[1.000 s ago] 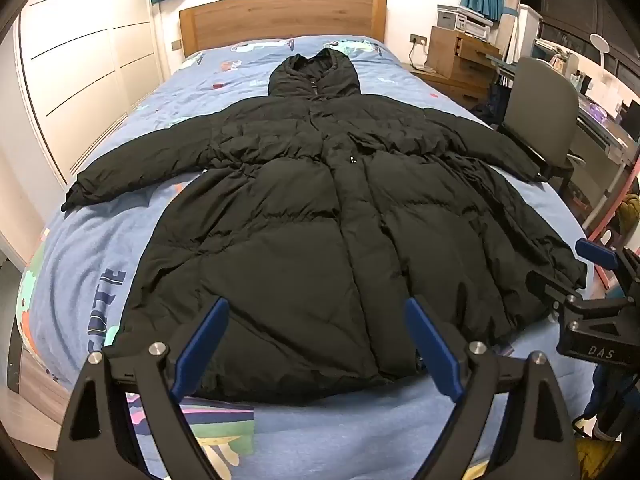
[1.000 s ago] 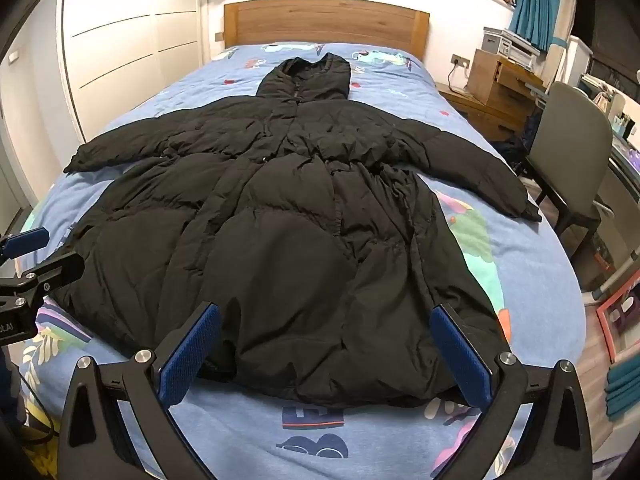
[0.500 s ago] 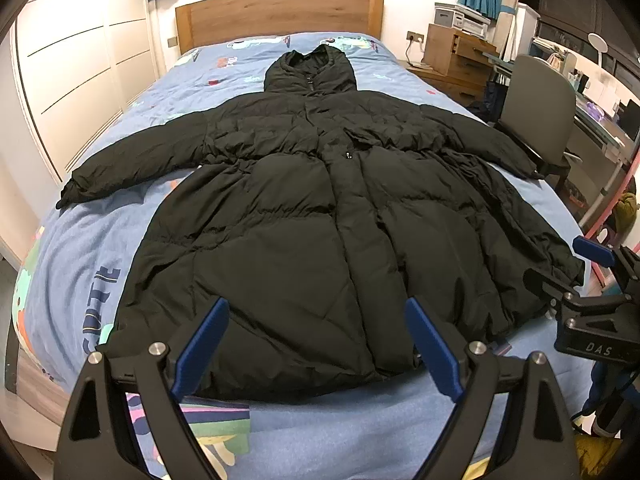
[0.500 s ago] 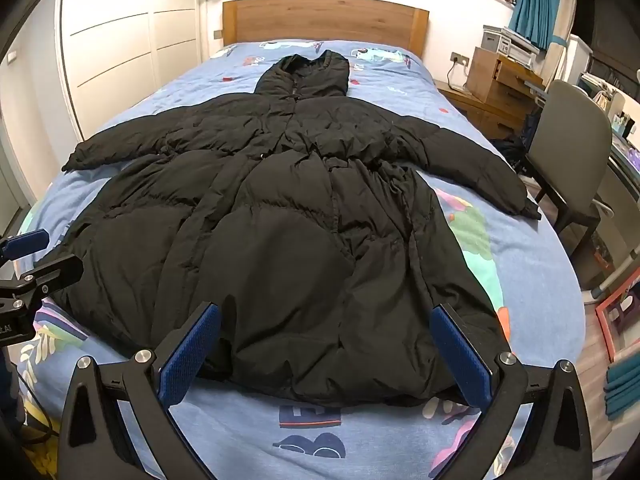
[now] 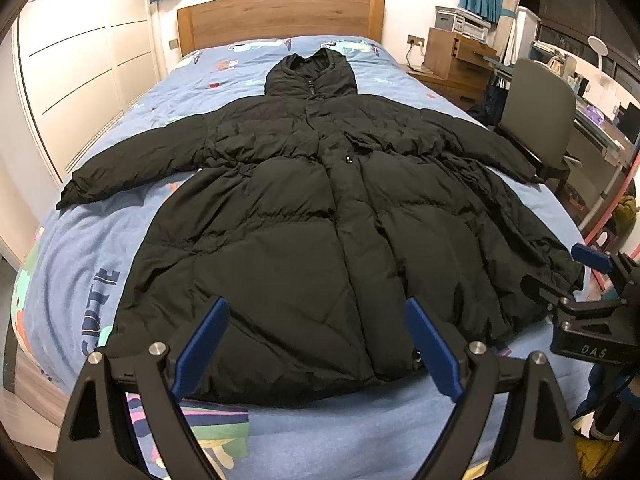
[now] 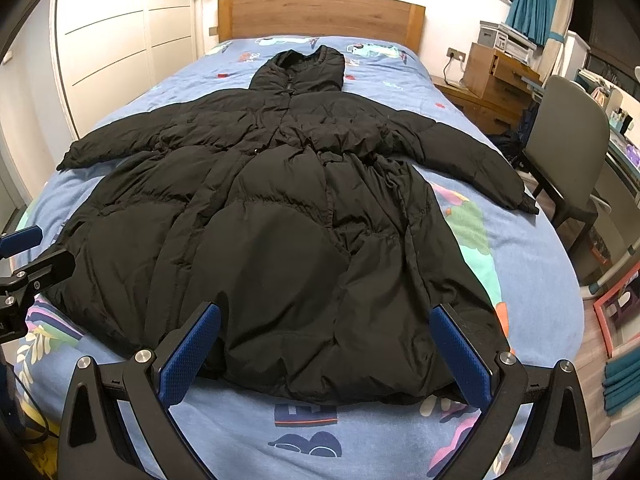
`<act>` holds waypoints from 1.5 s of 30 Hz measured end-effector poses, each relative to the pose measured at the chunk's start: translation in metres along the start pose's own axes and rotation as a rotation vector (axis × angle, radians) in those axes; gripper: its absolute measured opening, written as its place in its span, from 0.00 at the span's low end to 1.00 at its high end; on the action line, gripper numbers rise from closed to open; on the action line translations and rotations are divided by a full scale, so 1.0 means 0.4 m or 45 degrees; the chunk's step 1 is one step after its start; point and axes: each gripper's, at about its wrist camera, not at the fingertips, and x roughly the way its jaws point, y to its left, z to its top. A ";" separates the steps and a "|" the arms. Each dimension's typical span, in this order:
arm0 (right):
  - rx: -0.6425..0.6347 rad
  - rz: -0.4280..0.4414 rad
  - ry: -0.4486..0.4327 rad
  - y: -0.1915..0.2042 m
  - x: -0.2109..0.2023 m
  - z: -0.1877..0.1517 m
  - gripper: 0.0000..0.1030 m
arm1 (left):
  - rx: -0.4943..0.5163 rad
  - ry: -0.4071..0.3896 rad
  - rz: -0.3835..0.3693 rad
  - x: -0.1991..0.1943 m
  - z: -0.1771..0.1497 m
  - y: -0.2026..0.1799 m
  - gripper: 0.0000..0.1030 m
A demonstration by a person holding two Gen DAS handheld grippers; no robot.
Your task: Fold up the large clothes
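Observation:
A long black hooded puffer coat (image 5: 316,216) lies flat and face up on the bed, sleeves spread to both sides, hood toward the headboard; it also shows in the right wrist view (image 6: 288,216). My left gripper (image 5: 316,340) is open and empty, above the coat's hem near its left half. My right gripper (image 6: 326,344) is open and empty, above the hem near its right half. Each gripper shows at the edge of the other's view: the right gripper (image 5: 592,292), the left gripper (image 6: 28,256).
The bed has a blue patterned cover (image 5: 80,240) and a wooden headboard (image 5: 280,16). White wardrobe doors (image 5: 80,72) stand at the left. A grey chair (image 6: 568,148), a wooden nightstand (image 6: 492,80) and a desk stand at the right.
Both views have risen and pulled back slightly from the hem; the coat lies unchanged. Both grippers stay open.

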 end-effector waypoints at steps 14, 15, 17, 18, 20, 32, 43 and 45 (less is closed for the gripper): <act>-0.020 0.006 0.013 0.009 0.007 0.001 1.00 | 0.003 0.018 -0.010 0.004 0.000 0.006 0.87; -0.018 0.009 0.013 0.009 0.008 0.001 1.00 | 0.004 0.019 -0.010 0.004 -0.001 0.006 0.87; -0.017 0.007 0.015 0.008 0.009 0.001 1.00 | 0.005 0.018 -0.007 0.010 -0.001 0.001 0.87; -0.018 0.008 0.015 0.007 0.009 0.000 1.00 | 0.005 0.019 -0.007 0.010 -0.001 0.001 0.87; -0.021 0.009 0.016 0.008 0.010 0.000 1.00 | 0.006 0.020 -0.008 0.009 -0.002 0.000 0.87; -0.054 0.013 0.029 0.018 0.018 0.000 1.00 | 0.016 0.029 -0.022 0.015 -0.001 -0.010 0.87; -0.059 0.031 0.037 0.021 0.027 0.009 1.00 | 0.037 0.086 -0.047 0.029 0.007 -0.011 0.87; -0.056 0.037 0.036 0.020 0.027 0.014 1.00 | 0.032 0.088 -0.053 0.028 0.015 -0.005 0.87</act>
